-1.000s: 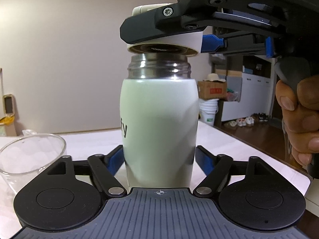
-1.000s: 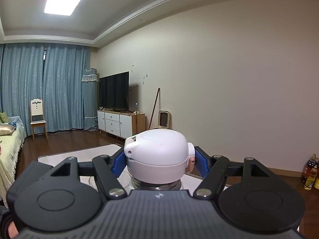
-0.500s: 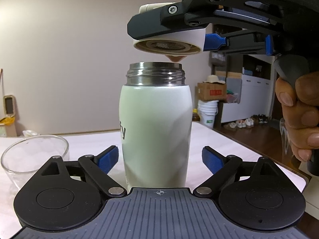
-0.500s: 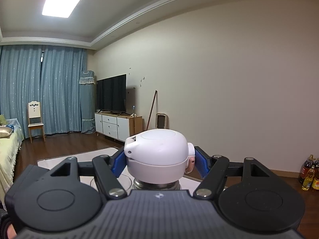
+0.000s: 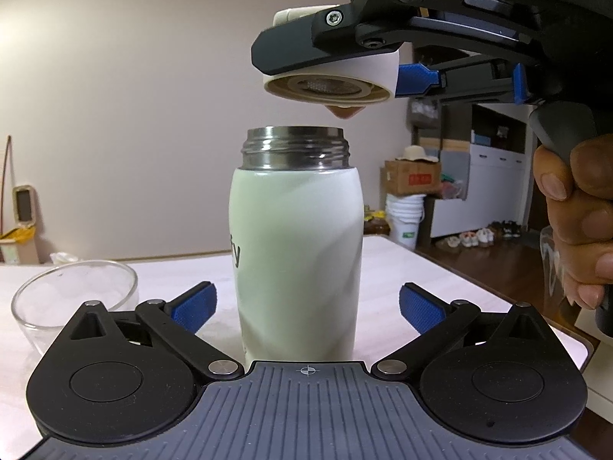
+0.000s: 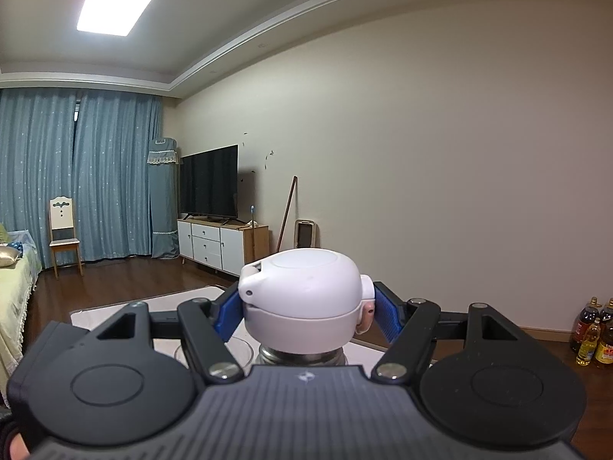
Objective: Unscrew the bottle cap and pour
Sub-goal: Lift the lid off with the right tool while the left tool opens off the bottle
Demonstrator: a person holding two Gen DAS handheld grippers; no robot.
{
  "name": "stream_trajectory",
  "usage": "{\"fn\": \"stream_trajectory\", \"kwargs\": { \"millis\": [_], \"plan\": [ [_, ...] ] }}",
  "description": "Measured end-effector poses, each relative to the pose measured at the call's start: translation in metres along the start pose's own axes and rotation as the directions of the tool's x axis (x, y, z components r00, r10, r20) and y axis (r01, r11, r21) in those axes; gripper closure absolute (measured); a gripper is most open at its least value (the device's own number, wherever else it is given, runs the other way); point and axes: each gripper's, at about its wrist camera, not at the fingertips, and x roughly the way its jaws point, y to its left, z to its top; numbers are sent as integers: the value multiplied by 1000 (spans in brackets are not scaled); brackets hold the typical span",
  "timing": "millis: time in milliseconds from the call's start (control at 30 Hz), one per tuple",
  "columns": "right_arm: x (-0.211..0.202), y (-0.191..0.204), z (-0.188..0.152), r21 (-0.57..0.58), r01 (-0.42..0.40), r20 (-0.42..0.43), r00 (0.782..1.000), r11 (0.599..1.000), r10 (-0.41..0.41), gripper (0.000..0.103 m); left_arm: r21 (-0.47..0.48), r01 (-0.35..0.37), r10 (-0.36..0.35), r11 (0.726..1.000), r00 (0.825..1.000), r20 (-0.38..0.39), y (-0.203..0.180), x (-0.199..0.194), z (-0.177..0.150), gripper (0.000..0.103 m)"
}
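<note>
My left gripper [image 5: 304, 303] is opening, its blue pads clear of the pale-green steel bottle [image 5: 299, 253] standing upright between them on the white table [image 5: 413, 268], near its right edge. My right gripper [image 6: 304, 308] clamps the white domed cap [image 6: 302, 299] just above the bottle's open threaded mouth. A clear glass bowl [image 5: 72, 299] sits left.

Both handheld grippers: same black linkage build, blue ribbed pads.

Left gripper [image 5: 304, 303]: grey ribbed deck with crosshair mark at 6 o'clock, two round black hubs, silver pivot pins, blue fingertips [image 5: 195, 304]. Right gripper [image 6: 306, 310]: identical; from the left wrist view, at 1 o'clock, Torx screw, white lettering partly cut off, dark pistol handle.
</note>
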Motion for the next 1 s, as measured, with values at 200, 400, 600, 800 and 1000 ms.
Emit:
{"fn": "stream_trajectory", "kwargs": {
  "millis": [200, 400, 600, 800, 1000],
  "plan": [
    [-3, -2, 0, 2, 11, 11, 1000, 1000, -11, 32, 4, -2, 2, 1000, 1000, 2, 24, 11, -1, 0],
    [-7, -3, 1, 6, 30, 24, 999, 1000, -30, 32, 3, -14, 14, 1000, 1000, 6, 22, 18, 2, 0],
    [-10, -4, 0, 18, 63, 33, 997, 998, -63, 32, -3, -28, 28, 1000, 1000, -4, 25, 20, 3, 0],
    [-15, -6, -4, 46, 123, 39, 991, 991, -124, 32, -3, -30, 30, 1000, 1000, -4, 28, 22, 2, 0],
    [-21, -8, -13, 71, 180, 40, 982, 981, -183, 32, -5, -31, 31, 999, 999, -8, 34, 23, 1, 0]
  ]
}}
